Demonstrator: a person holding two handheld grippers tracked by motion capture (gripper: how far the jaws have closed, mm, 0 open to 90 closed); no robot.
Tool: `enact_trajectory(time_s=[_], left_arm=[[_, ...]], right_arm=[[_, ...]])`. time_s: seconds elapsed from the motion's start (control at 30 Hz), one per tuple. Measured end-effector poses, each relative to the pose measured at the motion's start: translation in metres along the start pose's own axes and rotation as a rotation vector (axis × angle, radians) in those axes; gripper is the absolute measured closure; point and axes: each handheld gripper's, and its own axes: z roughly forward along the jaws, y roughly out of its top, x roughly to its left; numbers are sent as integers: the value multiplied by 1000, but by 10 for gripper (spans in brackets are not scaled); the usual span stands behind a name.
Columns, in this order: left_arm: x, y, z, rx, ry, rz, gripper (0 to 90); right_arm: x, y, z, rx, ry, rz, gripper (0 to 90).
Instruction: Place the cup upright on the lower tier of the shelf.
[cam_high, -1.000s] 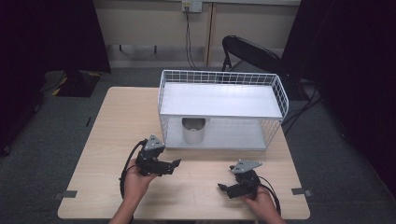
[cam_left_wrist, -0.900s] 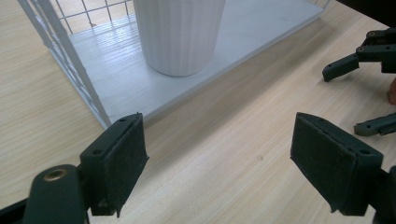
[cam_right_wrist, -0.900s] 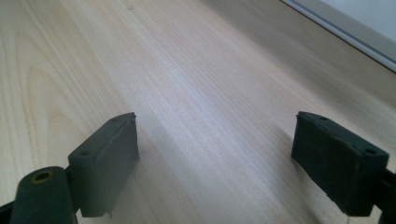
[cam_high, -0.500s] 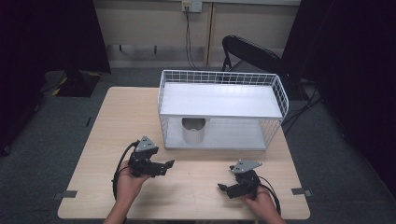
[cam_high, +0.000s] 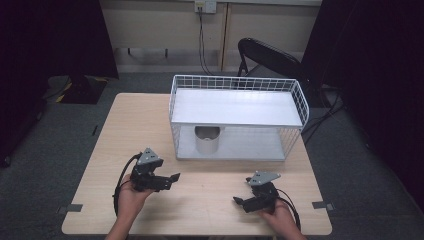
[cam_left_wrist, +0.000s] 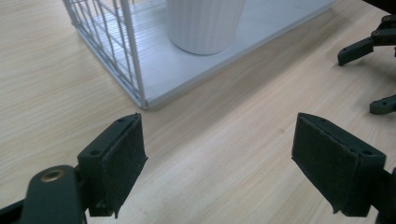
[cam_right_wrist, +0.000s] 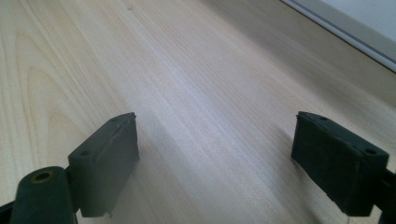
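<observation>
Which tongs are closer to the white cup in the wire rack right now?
Left. The left tongs sit in front of the cup, slightly to its left; the right tongs are farther back, off to its right.

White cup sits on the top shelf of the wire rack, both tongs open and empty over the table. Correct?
Not quite. The white cup stands on the bottom shelf of the wire rack, under the top shelf; the high view shows it. The rest holds: left tongs and right tongs are open and empty over the table.
</observation>
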Motion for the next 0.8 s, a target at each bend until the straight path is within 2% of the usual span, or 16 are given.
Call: enact_trajectory(time_s=[0.8], left_arm=[[22,-27,-19,4,30,-28,161]], right_arm=[[0,0,0,0,0,0,138]])
